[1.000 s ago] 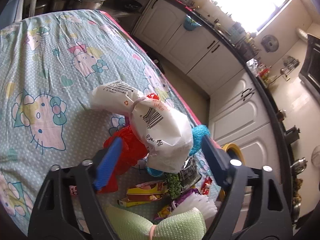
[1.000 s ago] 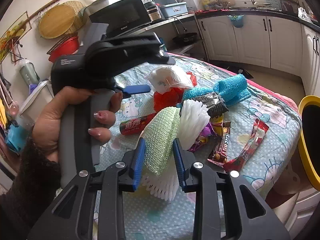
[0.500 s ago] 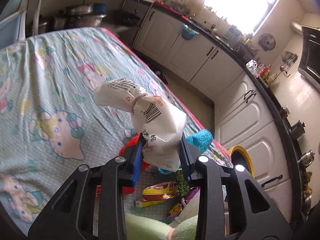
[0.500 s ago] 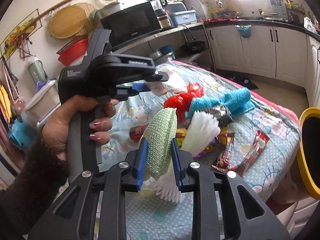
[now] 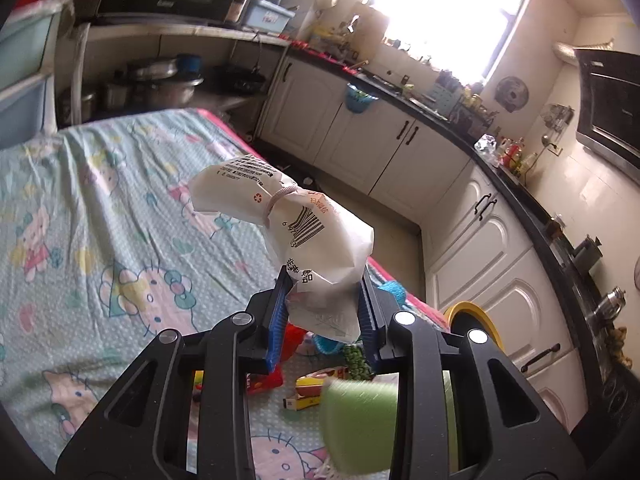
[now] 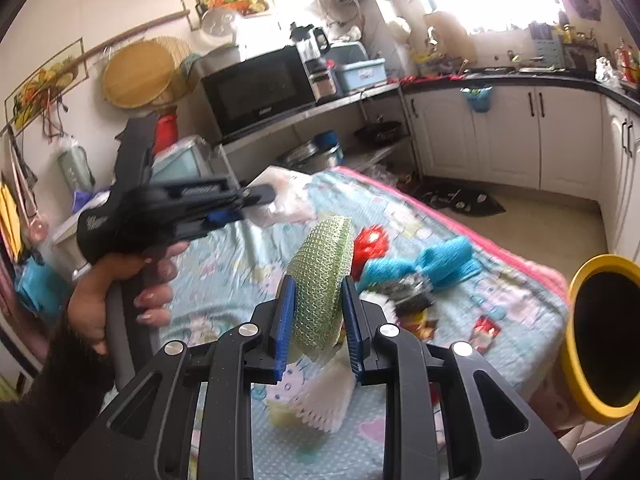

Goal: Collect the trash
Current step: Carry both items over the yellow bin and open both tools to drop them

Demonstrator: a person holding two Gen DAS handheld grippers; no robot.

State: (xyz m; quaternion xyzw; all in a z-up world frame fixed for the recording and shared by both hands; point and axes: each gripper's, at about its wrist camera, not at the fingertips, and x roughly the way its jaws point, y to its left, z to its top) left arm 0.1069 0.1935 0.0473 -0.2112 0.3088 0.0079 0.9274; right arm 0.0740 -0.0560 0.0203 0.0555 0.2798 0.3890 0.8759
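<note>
Left gripper jaws are clamping a white tied-off bag, holding it up off the table. Right gripper jaws are gripping a green foam net with a white foam net hanging just below it, also clear of the tablecloth. Red wrapper, blue cloth and snack wrappers are lying on the table near its edge, with a yellow-rimmed bin sitting just beside that edge.
</note>
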